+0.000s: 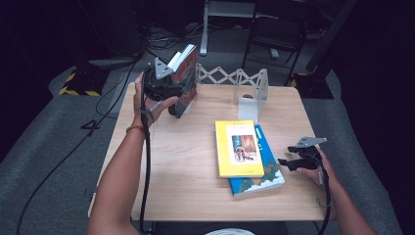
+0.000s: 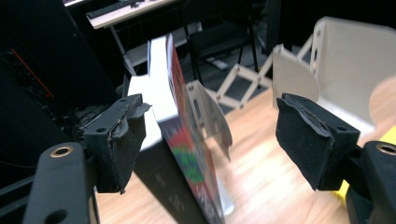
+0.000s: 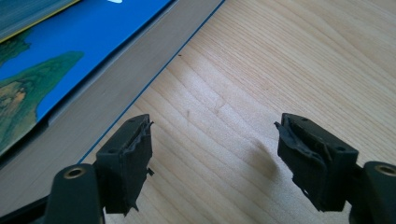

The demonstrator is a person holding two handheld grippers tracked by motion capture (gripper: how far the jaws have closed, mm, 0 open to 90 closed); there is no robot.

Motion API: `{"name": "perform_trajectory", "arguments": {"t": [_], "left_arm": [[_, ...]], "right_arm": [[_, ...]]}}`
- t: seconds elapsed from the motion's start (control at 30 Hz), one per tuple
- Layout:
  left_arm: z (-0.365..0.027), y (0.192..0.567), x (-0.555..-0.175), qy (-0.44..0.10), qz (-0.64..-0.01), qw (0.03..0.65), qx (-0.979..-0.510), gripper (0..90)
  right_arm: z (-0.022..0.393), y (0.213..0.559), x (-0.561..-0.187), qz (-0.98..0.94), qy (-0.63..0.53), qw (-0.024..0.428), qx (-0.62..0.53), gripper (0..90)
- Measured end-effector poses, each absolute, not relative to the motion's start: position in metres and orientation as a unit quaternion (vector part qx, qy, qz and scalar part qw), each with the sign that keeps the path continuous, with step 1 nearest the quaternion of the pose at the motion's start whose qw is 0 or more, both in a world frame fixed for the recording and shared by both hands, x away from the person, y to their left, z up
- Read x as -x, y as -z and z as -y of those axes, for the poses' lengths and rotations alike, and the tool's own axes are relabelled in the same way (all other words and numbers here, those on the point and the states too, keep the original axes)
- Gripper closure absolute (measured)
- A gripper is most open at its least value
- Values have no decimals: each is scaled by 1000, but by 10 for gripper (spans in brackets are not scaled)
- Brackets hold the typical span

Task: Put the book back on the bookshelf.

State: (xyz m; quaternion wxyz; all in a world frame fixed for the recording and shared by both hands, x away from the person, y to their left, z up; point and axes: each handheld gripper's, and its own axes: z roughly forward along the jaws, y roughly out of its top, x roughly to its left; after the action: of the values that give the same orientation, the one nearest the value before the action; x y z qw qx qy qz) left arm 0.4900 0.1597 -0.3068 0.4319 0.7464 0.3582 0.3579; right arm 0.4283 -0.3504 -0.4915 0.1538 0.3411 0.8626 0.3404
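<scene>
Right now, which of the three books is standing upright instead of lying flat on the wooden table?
The red-and-black covered book at the table's far left corner stands, tilted; the yellow book and blue book lie stacked flat.

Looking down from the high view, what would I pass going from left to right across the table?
Left gripper at the tilted red book → white folding book rack → yellow book lying on the blue book → right gripper.

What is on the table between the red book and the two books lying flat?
Nothing: in the high view only bare wooden table lies between the red book and the yellow book stacked on the blue book.
</scene>
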Motion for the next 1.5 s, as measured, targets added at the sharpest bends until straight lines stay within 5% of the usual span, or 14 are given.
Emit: {"name": "perform_trajectory", "arguments": {"t": [1.0, 1.5], "left_arm": [[-137, 431, -438, -253, -297, 380, -839, 238], [-118, 494, -403, -162, -282, 338, -883, 237]], "right_arm": [[346, 464, -415, -847, -366, 187, -337, 271], [297, 430, -387, -848, -418, 183, -269, 281]]}}
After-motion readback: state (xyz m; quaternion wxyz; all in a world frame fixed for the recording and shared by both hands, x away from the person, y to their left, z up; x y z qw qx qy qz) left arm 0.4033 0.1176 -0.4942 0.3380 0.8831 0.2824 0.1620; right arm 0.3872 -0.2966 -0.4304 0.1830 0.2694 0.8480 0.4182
